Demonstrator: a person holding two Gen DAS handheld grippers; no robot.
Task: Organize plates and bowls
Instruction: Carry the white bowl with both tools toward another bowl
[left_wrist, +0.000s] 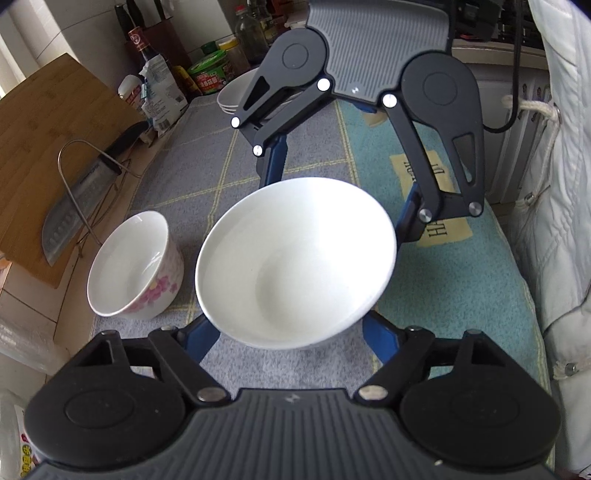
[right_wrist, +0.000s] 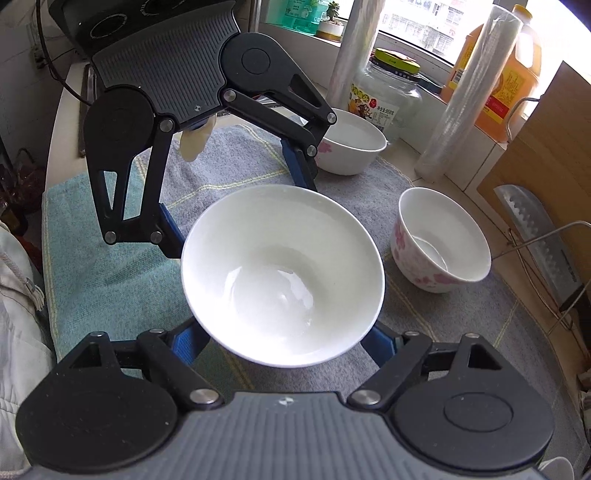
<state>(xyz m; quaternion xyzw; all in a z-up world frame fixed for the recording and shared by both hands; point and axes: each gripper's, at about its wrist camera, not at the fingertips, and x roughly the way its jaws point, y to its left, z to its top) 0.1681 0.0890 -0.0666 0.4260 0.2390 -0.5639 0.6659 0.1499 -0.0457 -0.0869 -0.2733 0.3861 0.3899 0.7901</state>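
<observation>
Two grippers hold one plain white bowl (left_wrist: 295, 266) from opposite sides above a grey checked towel (left_wrist: 207, 162) on the table. The left gripper (left_wrist: 291, 345) pinches the bowl's near side between its blue fingers (left_wrist: 201, 341); the right gripper (right_wrist: 284, 345) clamps the opposite side in the same way. A floral bowl (right_wrist: 441, 240) stands just beside it on the towel. A larger floral bowl (right_wrist: 351, 146) sits farther back. A cleaver (left_wrist: 74, 206) rests against a wooden board (left_wrist: 40, 147).
</observation>
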